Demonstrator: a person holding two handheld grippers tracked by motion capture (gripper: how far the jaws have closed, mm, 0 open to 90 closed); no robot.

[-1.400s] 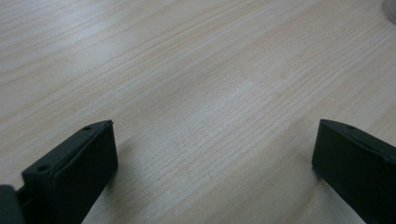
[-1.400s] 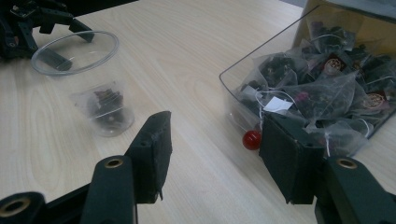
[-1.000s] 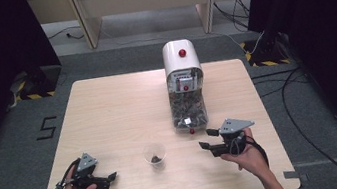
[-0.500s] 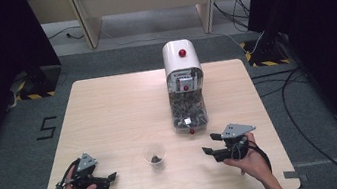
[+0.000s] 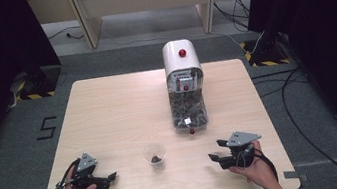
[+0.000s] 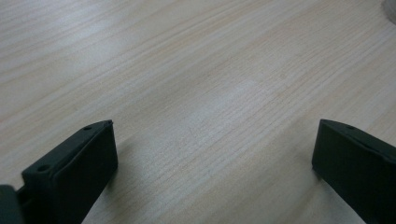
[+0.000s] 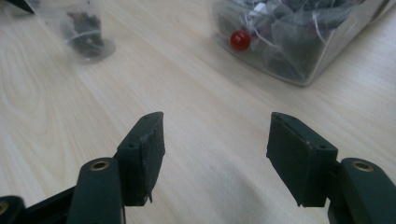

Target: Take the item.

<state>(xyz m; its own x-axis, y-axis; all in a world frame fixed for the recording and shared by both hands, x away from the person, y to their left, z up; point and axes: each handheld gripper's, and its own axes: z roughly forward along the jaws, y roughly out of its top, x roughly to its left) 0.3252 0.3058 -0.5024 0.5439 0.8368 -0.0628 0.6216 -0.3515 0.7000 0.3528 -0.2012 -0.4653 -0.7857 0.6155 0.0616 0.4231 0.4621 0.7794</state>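
A white dispenser (image 5: 181, 59) with a red button stands at the table's far middle, its clear bin (image 5: 188, 114) full of tea bags. In front of it a small clear cup (image 5: 154, 154) holds something dark. My right gripper (image 5: 215, 150) rests low near the front right edge, pointing left toward the cup. Its jaws have just been opening and are open with nothing between them. In the right gripper view its jaws (image 7: 215, 116) face bare wood, the cup (image 7: 88, 32) far left, the bin (image 7: 299, 42) and its red knob (image 7: 240, 40) ahead. My left gripper (image 5: 111, 180) lies open at the front left (image 6: 215, 123).
The light wooden table (image 5: 118, 112) has bare room across its left half and between the two grippers. Cables (image 5: 304, 104) run over the grey floor to the right of the table. Dark curtains hang on both sides.
My right gripper has drawn back from the dispenser toward the table's near edge and sunk lower. The left gripper, cup and dispenser have not moved.
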